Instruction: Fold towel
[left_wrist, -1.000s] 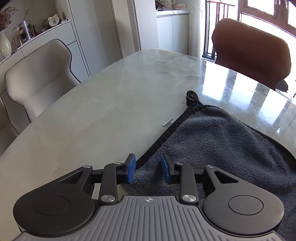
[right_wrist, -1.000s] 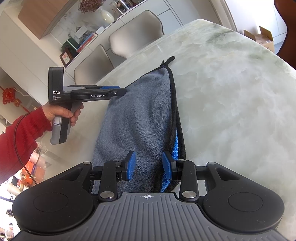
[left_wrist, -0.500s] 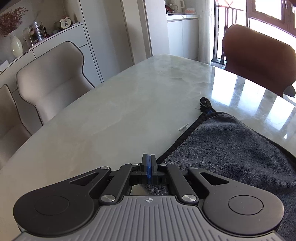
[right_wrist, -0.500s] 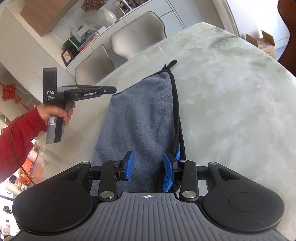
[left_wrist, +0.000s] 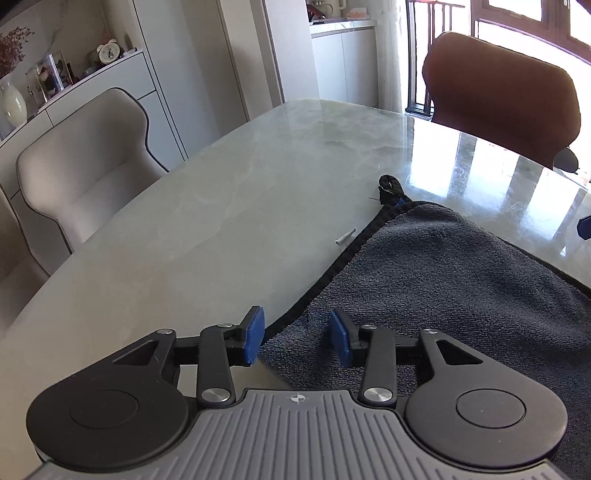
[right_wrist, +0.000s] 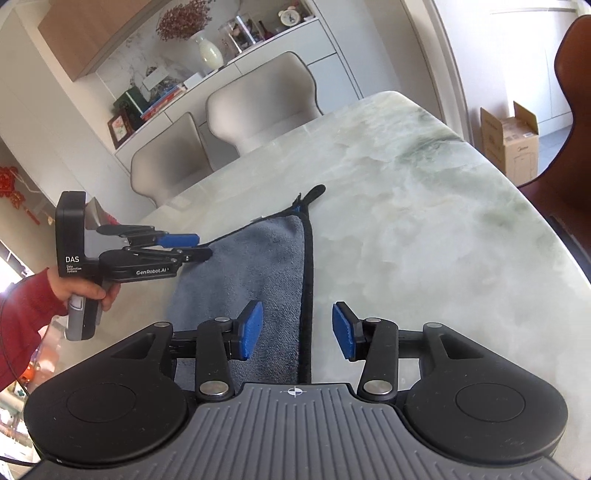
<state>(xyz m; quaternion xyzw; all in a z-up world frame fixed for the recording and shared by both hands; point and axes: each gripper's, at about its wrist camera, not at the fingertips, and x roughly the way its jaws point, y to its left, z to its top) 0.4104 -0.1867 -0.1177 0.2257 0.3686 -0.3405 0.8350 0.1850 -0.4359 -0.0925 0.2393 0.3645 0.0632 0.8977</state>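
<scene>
The left gripper (left_wrist: 297, 336) is spread wide, its blue pads apart. The right gripper (right_wrist: 297, 330) is likewise parted. A red-sleeved hand (right_wrist: 86, 291) grips the left handle.

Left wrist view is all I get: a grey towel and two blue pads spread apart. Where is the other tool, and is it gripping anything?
Observer: The right gripper is open and holds nothing. The black-trimmed edge of the towel runs between its pads.
Operator: Who is holding my tool?
Observer: A hand in a red sleeve grips the handle of the left gripper, which is open above the towel's other edge.
Operator: Anything beyond the table?
Observer: A cardboard box stands on the floor past the table, flaps open.
</scene>
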